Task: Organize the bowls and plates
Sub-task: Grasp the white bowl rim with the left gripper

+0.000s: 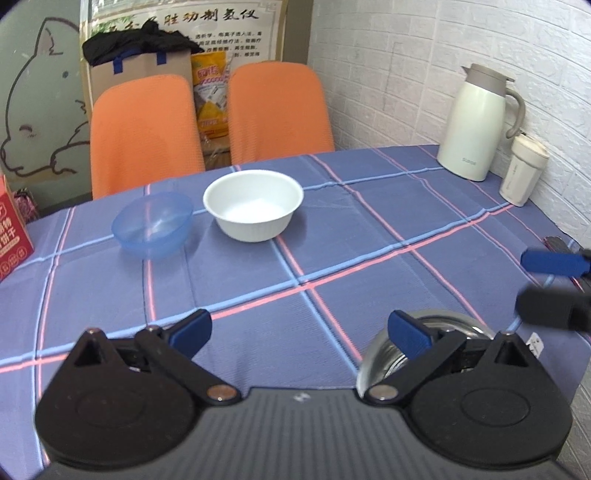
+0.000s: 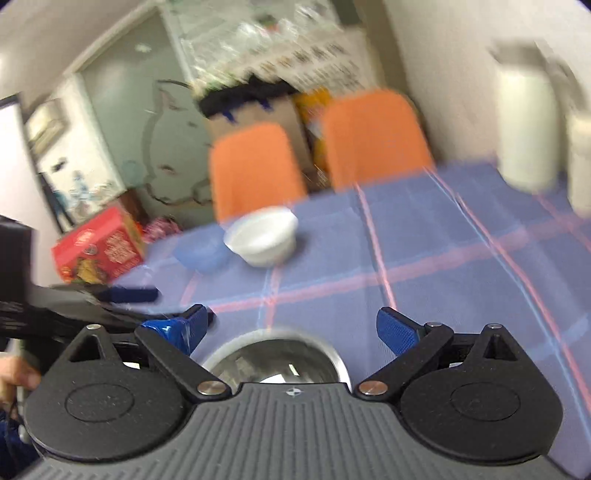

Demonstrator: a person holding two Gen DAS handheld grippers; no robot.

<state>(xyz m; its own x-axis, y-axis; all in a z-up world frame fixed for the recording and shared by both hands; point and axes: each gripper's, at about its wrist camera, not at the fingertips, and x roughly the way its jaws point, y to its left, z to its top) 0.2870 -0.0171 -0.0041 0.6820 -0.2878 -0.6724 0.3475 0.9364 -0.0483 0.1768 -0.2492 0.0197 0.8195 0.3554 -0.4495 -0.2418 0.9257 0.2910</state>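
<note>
Readable text: thermos jug [image 1: 476, 122] at 2 o'clock carries small lettering near its base, seemingly "SUPOR"; the beige cup [image 1: 522, 173] just beside it has a mark too small to read. Red box [image 1: 13, 229] at 9 o'clock is cut off by the frame edge, with Chinese characters partly legible. Poster [image 1: 184, 22] at 12 o'clock is half hidden behind the bag and orange chairs [image 1: 207, 114].

Left gripper [image 1: 299, 332] is seen spread wide, nothing held. Right gripper [image 2: 291, 326] is likewise released and empty.

White bowl [image 1: 253, 206] sits at 12 o'clock on the checked tablecloth [image 1: 332, 258], blue bowl [image 1: 153, 223] just beside it toward 11. Steel bowl [image 2: 275, 358] lies at 6 o'clock in the right wrist view, largely hidden by the gripper body; in the left view it is masked by the right finger at 5 o'clock.

Right wrist view is heavily motion-blurred, so no print can be read there
</note>
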